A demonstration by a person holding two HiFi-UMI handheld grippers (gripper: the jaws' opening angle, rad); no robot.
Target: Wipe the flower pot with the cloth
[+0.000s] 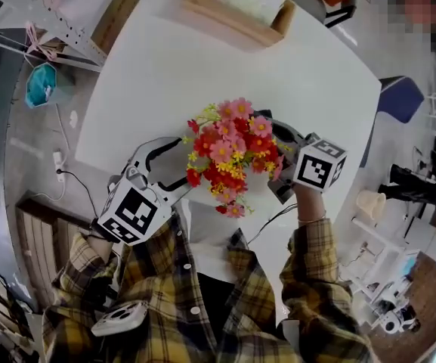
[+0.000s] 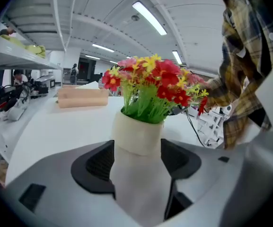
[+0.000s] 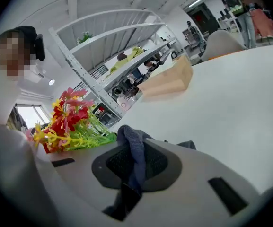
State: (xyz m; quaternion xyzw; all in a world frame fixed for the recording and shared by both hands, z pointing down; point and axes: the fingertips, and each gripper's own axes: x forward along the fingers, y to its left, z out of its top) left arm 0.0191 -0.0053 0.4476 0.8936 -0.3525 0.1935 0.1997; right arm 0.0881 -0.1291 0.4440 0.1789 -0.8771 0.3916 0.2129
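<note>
The flower pot (image 2: 138,141) is cream-coloured and holds red, pink and yellow artificial flowers (image 1: 229,153) on green stems. My left gripper (image 2: 137,162) is shut on the pot, one black pad pressing on each side of it. In the head view the blooms hide the pot, with the left gripper (image 1: 176,174) to their left, near the table's front edge. A grey-blue cloth (image 3: 134,148) is pinched in my right gripper (image 3: 136,162), which is shut on it. The right gripper (image 1: 282,165) sits just right of the flowers, which show at the left of its own view (image 3: 70,122).
The white table (image 1: 202,66) stretches away behind the pot. A wooden box (image 1: 236,6) stands at its far edge. On the floor to the left lie a teal object (image 1: 41,85) and a cable. White racks (image 1: 384,271) stand at the right.
</note>
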